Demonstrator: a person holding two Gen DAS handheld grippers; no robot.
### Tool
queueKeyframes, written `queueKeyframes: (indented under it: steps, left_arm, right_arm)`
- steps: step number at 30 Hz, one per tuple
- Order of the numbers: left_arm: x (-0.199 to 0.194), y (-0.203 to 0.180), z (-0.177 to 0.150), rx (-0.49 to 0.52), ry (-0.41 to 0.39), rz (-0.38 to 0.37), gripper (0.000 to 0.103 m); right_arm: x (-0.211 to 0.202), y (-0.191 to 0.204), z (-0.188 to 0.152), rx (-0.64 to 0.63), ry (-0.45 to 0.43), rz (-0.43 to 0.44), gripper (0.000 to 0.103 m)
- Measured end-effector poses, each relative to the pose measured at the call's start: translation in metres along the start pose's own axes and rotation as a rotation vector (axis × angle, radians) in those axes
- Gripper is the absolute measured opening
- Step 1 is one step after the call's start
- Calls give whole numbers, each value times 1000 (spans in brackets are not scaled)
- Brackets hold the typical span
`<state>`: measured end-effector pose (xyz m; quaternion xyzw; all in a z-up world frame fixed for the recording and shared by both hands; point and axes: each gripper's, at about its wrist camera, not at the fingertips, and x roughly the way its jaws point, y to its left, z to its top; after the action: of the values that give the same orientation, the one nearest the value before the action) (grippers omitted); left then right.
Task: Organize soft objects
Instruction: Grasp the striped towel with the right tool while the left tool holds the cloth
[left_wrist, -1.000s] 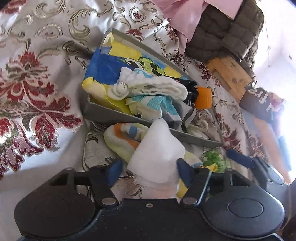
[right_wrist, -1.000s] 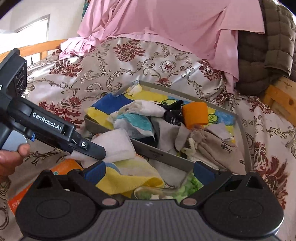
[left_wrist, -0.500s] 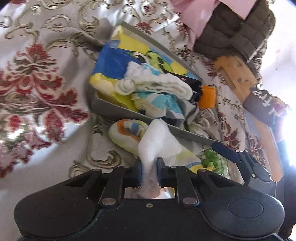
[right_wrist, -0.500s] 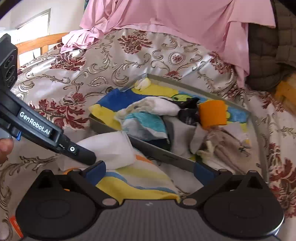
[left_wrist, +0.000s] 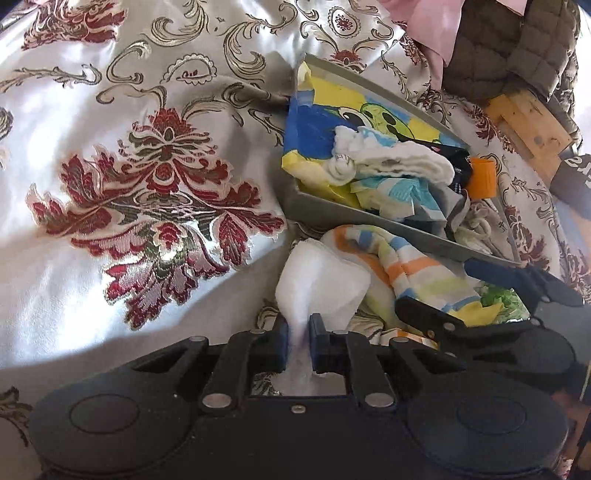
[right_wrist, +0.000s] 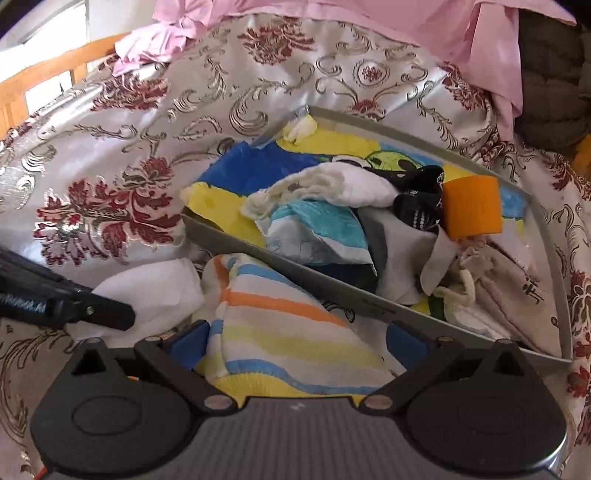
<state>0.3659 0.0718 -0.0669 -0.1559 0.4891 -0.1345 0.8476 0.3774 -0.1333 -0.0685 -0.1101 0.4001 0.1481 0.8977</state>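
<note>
- Jaws, left gripper (left_wrist: 298, 341): have just been closing, now pinched on the white cloth (left_wrist: 321, 282), low centre of frame, outside the tray.
- Jaws, right gripper (right_wrist: 297, 341): spread wide around the striped towel (right_wrist: 280, 332); pads seem not to press it.
- Risk: thin pinch on a loose fold; cloth may slip free, or snag the towel beside it.
- Grey tray (right_wrist: 280, 267), centre: cartoon towel, white sock, teal cloth, black sock, orange roll (right_wrist: 472, 206), beige pouch.

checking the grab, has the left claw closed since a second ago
Yes. The left claw has just been closing and now pinches the white cloth, still in front of the tray.
</note>
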Motion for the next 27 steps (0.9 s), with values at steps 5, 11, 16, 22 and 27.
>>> queueKeyframes:
  steps: [5, 11, 16, 22, 27]
  left_arm:
    - [4, 0, 0, -4, 3, 0, 14]
    - [8, 1, 1, -13, 5, -9, 17]
    - [8, 1, 1, -13, 5, -9, 26]
    - [7, -2, 1, 2, 4, -6, 50]
    - [10, -7, 0, 35, 3, 3, 53]
  right_arm:
    - [11, -2, 6, 27, 41, 26, 103]
    - [18, 1, 11, 28, 82, 52, 103]
    - [22, 1, 9, 37, 110, 71, 103]
    - [24, 2, 9, 45, 116, 72, 102]
    - [25, -1, 6, 72, 128, 90, 96]
